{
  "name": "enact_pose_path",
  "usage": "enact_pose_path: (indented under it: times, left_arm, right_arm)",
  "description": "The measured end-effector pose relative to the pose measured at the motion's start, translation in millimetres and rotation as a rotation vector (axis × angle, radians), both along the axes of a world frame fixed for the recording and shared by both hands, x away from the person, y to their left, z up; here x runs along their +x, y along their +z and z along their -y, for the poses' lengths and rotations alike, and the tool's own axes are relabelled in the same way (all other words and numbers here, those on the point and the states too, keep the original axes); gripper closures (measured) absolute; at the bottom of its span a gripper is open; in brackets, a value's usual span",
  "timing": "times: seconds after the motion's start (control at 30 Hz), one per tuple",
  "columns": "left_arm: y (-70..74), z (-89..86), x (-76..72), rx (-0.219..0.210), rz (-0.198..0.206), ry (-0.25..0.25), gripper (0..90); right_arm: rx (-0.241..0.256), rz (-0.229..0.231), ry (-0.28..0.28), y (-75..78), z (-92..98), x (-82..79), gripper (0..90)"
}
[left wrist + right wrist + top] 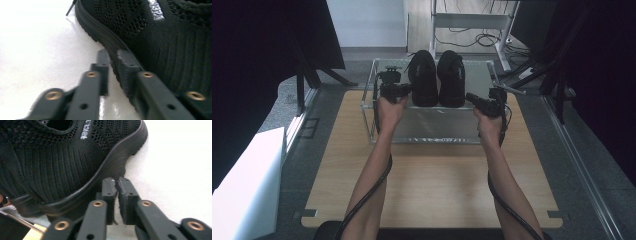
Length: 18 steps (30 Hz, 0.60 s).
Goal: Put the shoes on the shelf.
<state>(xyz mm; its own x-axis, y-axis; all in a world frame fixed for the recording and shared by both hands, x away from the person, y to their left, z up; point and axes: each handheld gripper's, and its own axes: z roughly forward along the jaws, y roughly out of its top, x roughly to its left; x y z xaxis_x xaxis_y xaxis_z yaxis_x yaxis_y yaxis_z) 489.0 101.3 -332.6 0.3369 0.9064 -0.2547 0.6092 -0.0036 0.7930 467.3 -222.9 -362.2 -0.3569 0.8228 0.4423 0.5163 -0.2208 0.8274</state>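
Right, both black mesh sneakers [437, 80] sit side by side on the top shelf of the metal rack [432, 132] on the desk. My left tool [111, 58] and right tool [117, 185] are nearly pressed together, holding nothing, beside the soles.

The left gripper [110, 58] has its jaws nearly closed, tips against the sole edge of a black knit shoe [155, 37] on a white surface [37, 50].
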Motion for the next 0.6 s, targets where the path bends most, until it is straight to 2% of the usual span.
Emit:
enact_pose_path:
  times: [0.03,0.1,0.13,0.3,0.37,0.47,0.6]
  left_arm:
    - [-0.2,-4.0,-4.4,-0.027,0.013,-0.005,69.8]
    - [-0.3,-6.9,-11.9,-0.035,0.036,-0.02,59.2]
    - [-0.4,-7.5,-16.2,-0.031,0.045,-0.028,59.2]
    - [1.3,-9.9,-37.6,-0.048,0.103,-0.074,46.3]
    - [0.3,-9.4,-44.2,-0.039,0.103,-0.097,40.2]
    - [-3.9,-9.9,-55.4,-0.015,0.119,-0.102,33.0]
    - [-10.7,-14.3,-70.1,-0.031,0.128,-0.124,25.1]
  right_arm:
    - [0.006,0.003,0.005,-0.1,1.1,-1.3,80.1]
    - [0.015,0.018,0.024,-0.2,4.2,-6.4,75.3]
    - [0.015,0.018,0.024,-0.2,4.2,-6.4,72.9]
    - [0.025,0.05,0.05,-2.3,11.5,-16.2,62.4]
    - [0.031,0.059,0.063,-3.8,14.8,-20.6,59.0]
    - [0.035,0.079,0.092,-6.4,18.4,-28.1,54.2]
    - [0.025,0.122,0.129,-5.4,22.3,-41.1,47.4]
